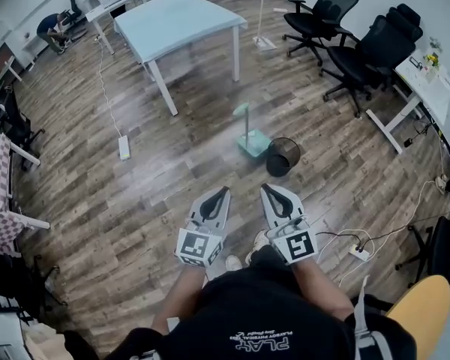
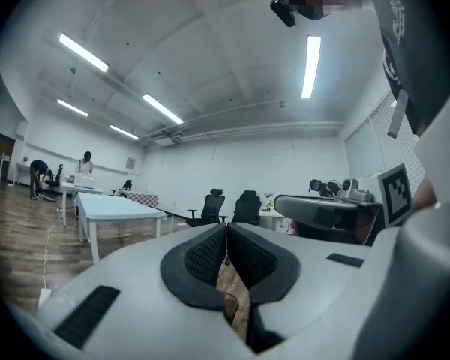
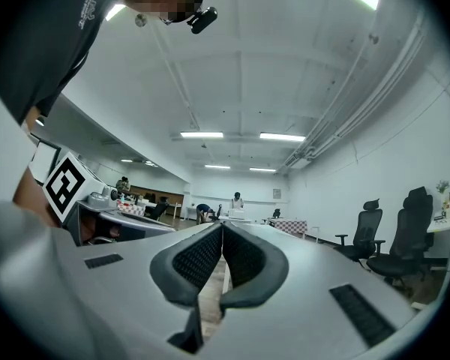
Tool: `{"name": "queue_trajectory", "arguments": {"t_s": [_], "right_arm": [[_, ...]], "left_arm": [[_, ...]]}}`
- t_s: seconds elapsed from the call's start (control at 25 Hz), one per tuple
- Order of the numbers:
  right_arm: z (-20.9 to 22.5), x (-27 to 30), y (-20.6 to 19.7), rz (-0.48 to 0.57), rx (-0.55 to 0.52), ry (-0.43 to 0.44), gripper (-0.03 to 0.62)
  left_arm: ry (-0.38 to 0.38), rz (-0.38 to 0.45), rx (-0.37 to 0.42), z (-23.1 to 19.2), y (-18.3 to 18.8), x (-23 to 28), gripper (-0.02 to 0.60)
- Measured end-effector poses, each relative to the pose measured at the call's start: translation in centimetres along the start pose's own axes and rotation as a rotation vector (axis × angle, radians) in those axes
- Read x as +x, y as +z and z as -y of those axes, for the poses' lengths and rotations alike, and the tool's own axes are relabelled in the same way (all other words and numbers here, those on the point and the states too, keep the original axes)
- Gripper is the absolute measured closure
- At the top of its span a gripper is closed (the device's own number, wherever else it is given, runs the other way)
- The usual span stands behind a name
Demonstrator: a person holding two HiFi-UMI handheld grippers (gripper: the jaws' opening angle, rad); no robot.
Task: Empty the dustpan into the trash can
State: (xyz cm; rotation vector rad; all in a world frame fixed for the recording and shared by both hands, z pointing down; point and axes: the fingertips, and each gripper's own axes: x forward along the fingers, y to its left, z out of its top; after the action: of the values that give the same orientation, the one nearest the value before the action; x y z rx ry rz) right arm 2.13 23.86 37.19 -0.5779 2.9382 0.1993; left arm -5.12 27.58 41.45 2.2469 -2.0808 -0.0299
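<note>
A pale green dustpan (image 1: 253,143) with an upright handle stands on the wood floor, and a black mesh trash can (image 1: 283,157) sits right beside it on its right. Both lie some way ahead of my grippers. My left gripper (image 1: 223,191) and right gripper (image 1: 265,188) are held side by side in front of the person's body, pointing toward the dustpan. Each has its jaws closed together with nothing between them. Through the left gripper (image 2: 226,228) and the right gripper (image 3: 221,228) views I see only the room beyond the closed tips.
A light blue table (image 1: 178,19) stands farther ahead. Black office chairs (image 1: 364,51) are at the upper right, next to a white desk (image 1: 424,81). A power strip (image 1: 124,148) with a cable lies at the left, another power strip (image 1: 359,253) at the right.
</note>
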Motion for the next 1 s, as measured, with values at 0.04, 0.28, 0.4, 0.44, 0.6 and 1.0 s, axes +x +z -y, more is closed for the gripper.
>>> {"name": "queue_trajectory", "arguments": {"t_s": [0.04, 0.28, 0.4, 0.44, 0.6, 1.0], "right_arm": [[0.3, 0.3, -0.2, 0.001, 0.000, 0.000, 0.571], [4.1, 3.1, -2.0, -0.014, 0.027, -0.028, 0.571], [6.6, 5.1, -2.5, -0.007, 0.022, -0.029, 0.571], [7.4, 5.6, -2.7, -0.007, 0.022, -0.027, 0.571], [10.7, 7.6, -3.4, -0.005, 0.027, -0.033, 0.571], [17.0, 10.6, -5.0, -0.006, 0.059, -0.036, 0.571]], "left_arm": [[-0.002, -0.004, -0.001, -0.2, -0.2, 0.4, 0.557], [-0.023, -0.032, 0.016, -2.2, -0.7, 5.2, 0.557], [-0.023, -0.031, 0.025, -3.5, -0.1, 8.3, 0.557], [-0.023, -0.031, 0.028, -3.8, 0.0, 9.4, 0.557], [-0.035, -0.035, 0.027, -4.4, 0.2, 13.4, 0.557], [-0.047, -0.070, 0.042, -4.9, 0.5, 20.4, 0.557]]}}
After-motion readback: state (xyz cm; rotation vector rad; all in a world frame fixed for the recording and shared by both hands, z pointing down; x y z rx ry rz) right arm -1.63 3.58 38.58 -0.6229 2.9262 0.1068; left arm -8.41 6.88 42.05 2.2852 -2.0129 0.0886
